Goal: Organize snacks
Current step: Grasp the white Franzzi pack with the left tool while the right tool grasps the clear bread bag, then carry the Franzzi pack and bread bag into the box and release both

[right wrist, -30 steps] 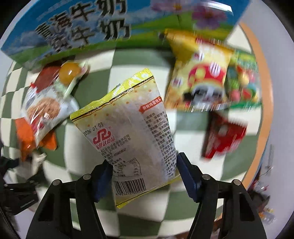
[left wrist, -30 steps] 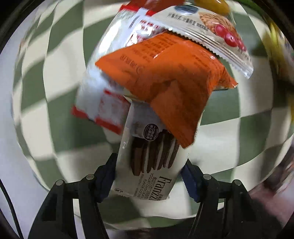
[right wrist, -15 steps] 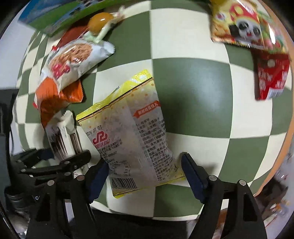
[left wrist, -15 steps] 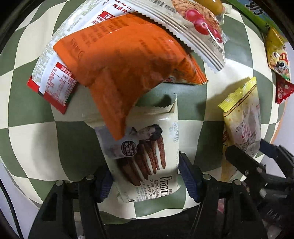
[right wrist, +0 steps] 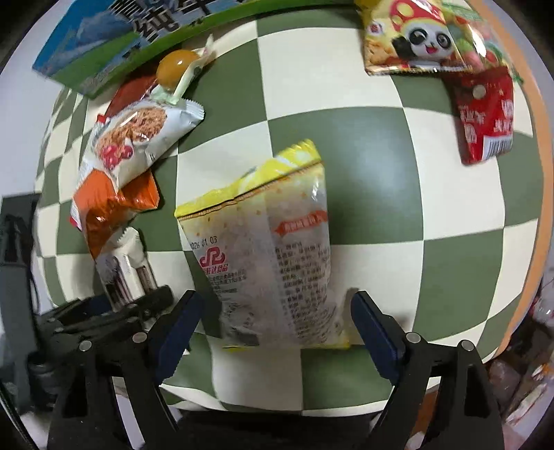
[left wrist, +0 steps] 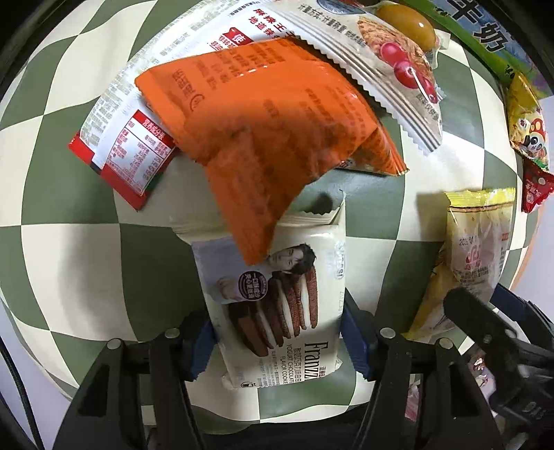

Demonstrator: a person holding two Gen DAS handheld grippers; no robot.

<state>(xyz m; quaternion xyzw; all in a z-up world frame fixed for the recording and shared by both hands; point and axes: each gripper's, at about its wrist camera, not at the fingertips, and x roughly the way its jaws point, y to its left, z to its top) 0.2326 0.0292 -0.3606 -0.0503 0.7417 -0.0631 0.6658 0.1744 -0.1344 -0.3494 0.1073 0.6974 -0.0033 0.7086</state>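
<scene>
the left tongs [left wrist: 277, 342] point down at the green-and-cream checked table [left wrist: 69, 263] and are clamped on the lower part of a white chocolate cookie pack [left wrist: 277, 294], a blue pad pressed against each long side. just beyond their tips an orange packet [left wrist: 263, 138] droops over the top of the cookie pack, and under it lies a white-and-red packet [left wrist: 124, 138]. a clear-edged oat bar wrapper [left wrist: 391, 65] overlaps the far end of the orange packet, with an amber jelly cup [left wrist: 407, 22] just past it, against a blue-and-green milk carton [left wrist: 484, 31].

to the right of these tongs lies a yellow snack bag [right wrist: 270, 256], flat on the table between the pads of the right tongs [right wrist: 273, 322]. those jaws are spreading; there is clear space between each pad and the bag's sides, so nothing is gripped.

further right and beyond the right tongs, near the table's orange rim [right wrist: 543, 194], a yellow panda packet [right wrist: 408, 38] lies partly over a small red packet [right wrist: 484, 117].
</scene>
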